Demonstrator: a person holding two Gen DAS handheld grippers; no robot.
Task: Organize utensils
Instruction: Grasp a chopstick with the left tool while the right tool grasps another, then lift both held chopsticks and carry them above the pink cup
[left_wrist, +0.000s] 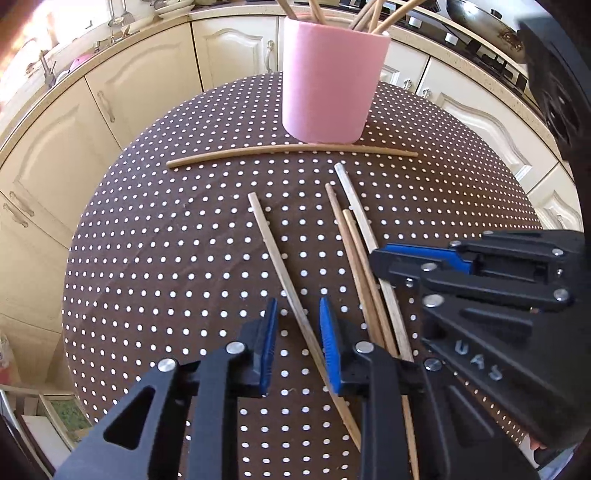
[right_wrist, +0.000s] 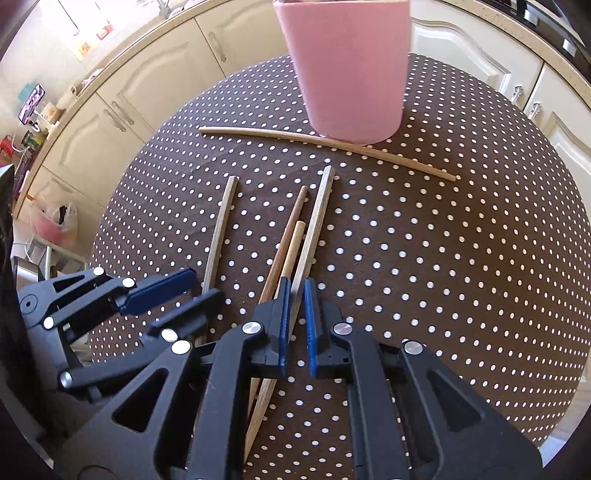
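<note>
Cream cabinets (left_wrist: 129, 92) curve round behind a round table (left_wrist: 166, 258) in a brown polka-dot cloth.

Near edge, left of centre: the left gripper (left_wrist: 299, 343) points down at the cloth, released. Its blue pads (left_wrist: 271, 339) stand either side of a single chopstick (left_wrist: 273, 243) with a gap showing on both sides, so there is no grip. That chopstick lies flat and runs from the near edge toward the middle of the table.

Far edge, centre: an upright pink cup (left_wrist: 328, 81) has several chopsticks (left_wrist: 373, 16) standing in it. Just in front of its base a long thin chopstick (left_wrist: 291, 149) lies crosswise, touching or almost touching the cup.

Right of the single one: three chopsticks lie close together, pointing toward the cup. They are a dark brown chopstick (right_wrist: 291, 225), a shorter tan chopstick (right_wrist: 293, 247) and a pale flat chopstick (right_wrist: 317, 214) on the outside.

The right gripper (right_wrist: 297, 325) is over the near ends of these three, clenched to a narrow slit. The pale flat chopstick lines up with the slit. Cannot tell if it is pinched or just lying underneath on the cloth.
</note>
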